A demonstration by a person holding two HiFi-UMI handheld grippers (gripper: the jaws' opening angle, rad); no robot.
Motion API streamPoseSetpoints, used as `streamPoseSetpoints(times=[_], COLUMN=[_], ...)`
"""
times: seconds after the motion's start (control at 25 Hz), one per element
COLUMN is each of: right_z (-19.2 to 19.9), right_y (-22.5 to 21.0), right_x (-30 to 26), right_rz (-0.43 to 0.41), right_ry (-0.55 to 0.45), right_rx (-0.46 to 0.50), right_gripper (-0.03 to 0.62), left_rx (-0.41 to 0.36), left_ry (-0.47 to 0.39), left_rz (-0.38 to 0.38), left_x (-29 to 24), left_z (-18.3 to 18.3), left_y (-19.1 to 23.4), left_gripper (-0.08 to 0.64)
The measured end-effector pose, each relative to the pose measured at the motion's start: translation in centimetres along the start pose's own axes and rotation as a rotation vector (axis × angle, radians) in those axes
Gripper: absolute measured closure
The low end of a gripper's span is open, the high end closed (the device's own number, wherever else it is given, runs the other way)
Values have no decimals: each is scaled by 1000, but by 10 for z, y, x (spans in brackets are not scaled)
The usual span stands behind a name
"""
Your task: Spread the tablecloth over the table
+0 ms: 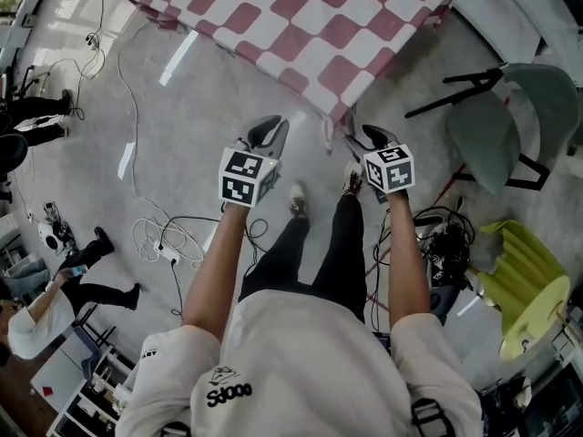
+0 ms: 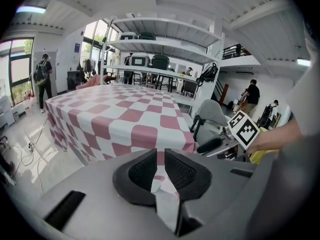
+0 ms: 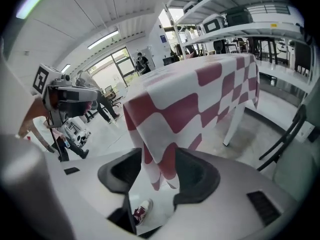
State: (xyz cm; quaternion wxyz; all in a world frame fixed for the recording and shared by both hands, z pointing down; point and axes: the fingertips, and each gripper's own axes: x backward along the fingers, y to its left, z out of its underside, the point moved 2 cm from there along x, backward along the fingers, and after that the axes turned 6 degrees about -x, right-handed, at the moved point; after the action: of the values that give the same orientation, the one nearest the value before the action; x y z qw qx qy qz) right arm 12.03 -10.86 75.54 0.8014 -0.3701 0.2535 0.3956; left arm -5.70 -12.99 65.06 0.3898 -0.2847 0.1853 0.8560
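Our left gripper [image 2: 159, 158] pinches the tablecloth [image 2: 125, 119] corner in narrow fingers; our right gripper [image 3: 159, 171] stands wide, cloth hanging loose between. Draped over the counter [image 3: 233, 126], it could skew if we tug one-sidedly.

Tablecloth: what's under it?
One white table leg shows below the cloth's hem, standing on grey floor. The tabletop and the other legs are covered.

"What's worn?"
"White short-sleeved T-shirt [image 1: 310, 362] with black print, black trousers [image 1: 314, 258], pale shoes [image 1: 297, 200]."
"The tools?"
"Left gripper [image 1: 267, 135], right gripper [image 1: 372, 138]: grey shells, black fingers [image 2: 142, 173], black-and-white marker cubes."
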Motion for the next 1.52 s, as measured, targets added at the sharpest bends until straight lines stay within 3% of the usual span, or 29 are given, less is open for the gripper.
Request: streamPoseSetpoints(times=[0.24,0.56,0.76,1.0,1.52], right_z=[-63,-164,-205,-230,-278], right_y=[4,41,90,148,231], right_x=[71,182,220,264,336], right_rz=[100,257,251,262,197], right_ry=[-138,-346,-439,-501,-680], right_rx=[15,166,232,336,366], right_gripper=[402,555,569,569,569], left_rx=[-9,-48,-84,-185,-285], left_ry=[-91,-239,-303,-391,-533], left_rz=[-31,-92,-172,-249,-197], left_x=[27,87,124,191,276], left_z=[-43,-106,-139,-176,-232], left_y=[9,33,56,60,26], left_gripper=[499,511,512,528,531])
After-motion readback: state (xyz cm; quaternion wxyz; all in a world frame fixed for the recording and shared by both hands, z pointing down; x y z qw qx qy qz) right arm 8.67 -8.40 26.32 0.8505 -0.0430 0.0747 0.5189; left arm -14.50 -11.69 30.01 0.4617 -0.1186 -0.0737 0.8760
